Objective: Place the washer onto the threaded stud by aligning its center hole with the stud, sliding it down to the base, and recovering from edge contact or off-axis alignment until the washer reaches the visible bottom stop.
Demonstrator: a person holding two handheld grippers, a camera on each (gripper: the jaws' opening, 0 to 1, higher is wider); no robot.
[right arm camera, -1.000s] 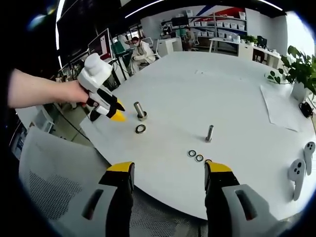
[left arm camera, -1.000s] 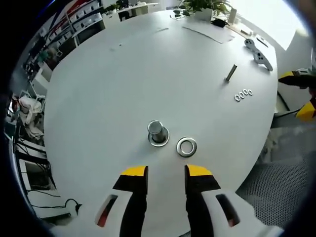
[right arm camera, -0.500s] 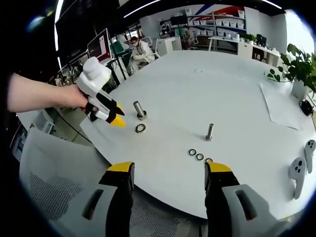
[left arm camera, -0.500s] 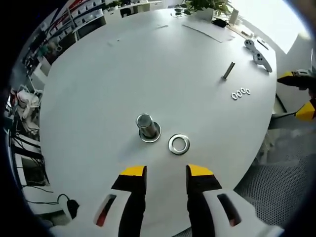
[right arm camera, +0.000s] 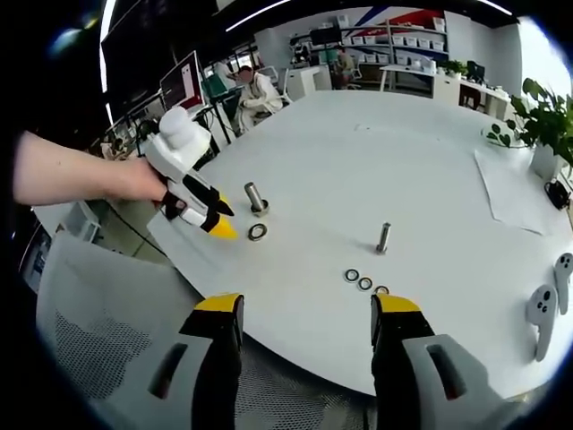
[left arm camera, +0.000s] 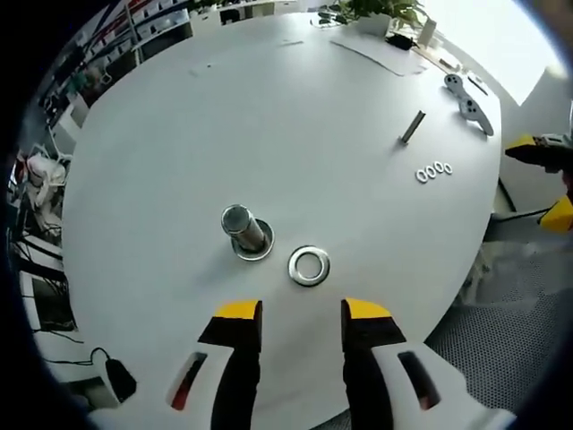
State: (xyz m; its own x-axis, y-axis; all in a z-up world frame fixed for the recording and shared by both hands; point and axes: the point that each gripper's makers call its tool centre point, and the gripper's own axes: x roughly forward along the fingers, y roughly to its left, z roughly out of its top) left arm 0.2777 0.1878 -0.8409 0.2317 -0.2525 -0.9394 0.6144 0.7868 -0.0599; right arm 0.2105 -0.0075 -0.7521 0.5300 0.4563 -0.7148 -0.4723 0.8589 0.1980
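White table [left arm camera: 269, 116] | stud [left arm camera: 242, 229] upright | washer [left arm camera: 309, 266] flat beside it

A potted plant [right arm camera: 537, 134], white game controllers [left arm camera: 467, 97] and a paper sheet [right arm camera: 515, 193] rest on the round white table [left arm camera: 269, 125].

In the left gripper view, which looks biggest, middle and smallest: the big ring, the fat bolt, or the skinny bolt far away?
1. fat bolt
2. big ring, nearly alike
3. skinny bolt, but it lies farther away, so unsure

On the table [left arm camera: 179, 116], the washer [left arm camera: 309, 266] lies just beside the stud [left arm camera: 242, 231], three small washers [left arm camera: 433, 170] well apart.
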